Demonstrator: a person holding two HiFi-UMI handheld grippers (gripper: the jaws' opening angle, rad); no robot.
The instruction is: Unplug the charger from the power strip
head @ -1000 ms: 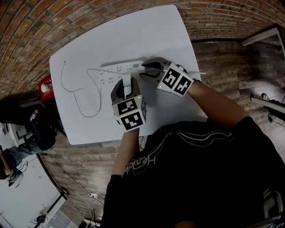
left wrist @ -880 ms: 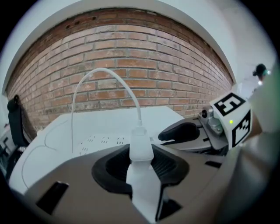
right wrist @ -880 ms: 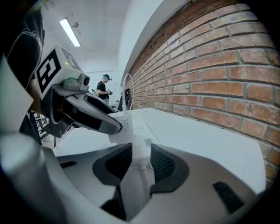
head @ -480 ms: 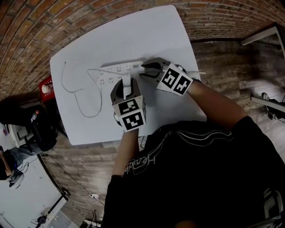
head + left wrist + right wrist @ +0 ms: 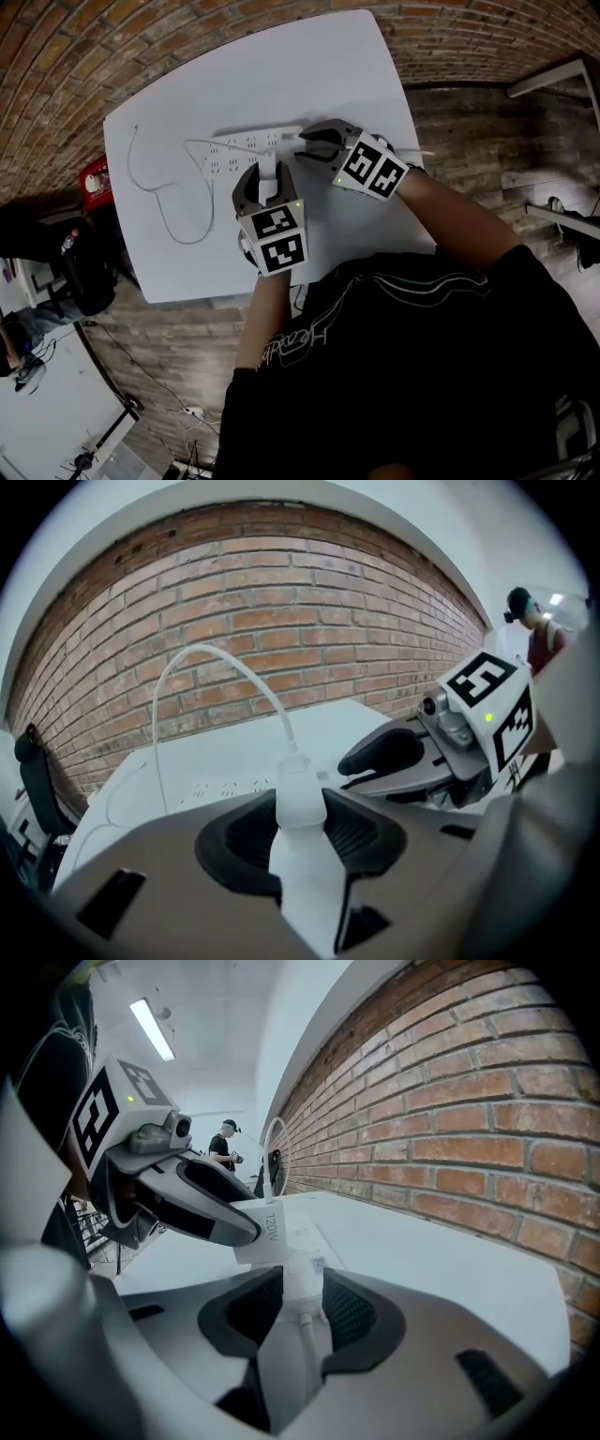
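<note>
- This looks like a lab or workroom, not a home: a bare red-brown brick wall [image 5: 262,602] rises beyond the left hand-held gripper [image 5: 300,808].
- Beneath that gripper is a plain white table with rounded corners [image 5: 309,75], standing on a grey-brown wood-plank floor [image 5: 469,131].
- A long ceiling strip light [image 5: 153,1027] glows up and left of the right hand-held gripper [image 5: 302,1283], with a standing person [image 5: 225,1147] far off.
- Loose cables [image 5: 192,412] lie on the floor behind the left hand-held gripper.

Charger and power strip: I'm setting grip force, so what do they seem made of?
Charger: probably hard white plastic, smooth and faintly glossy; moulded rounded edges, lettering printed on its side. Power strip: likely the same white moulded plastic, duller-looking, with socket slots in its top. Charger's cable: seemingly a flexible rubbery sheath, as it arcs freely.
</note>
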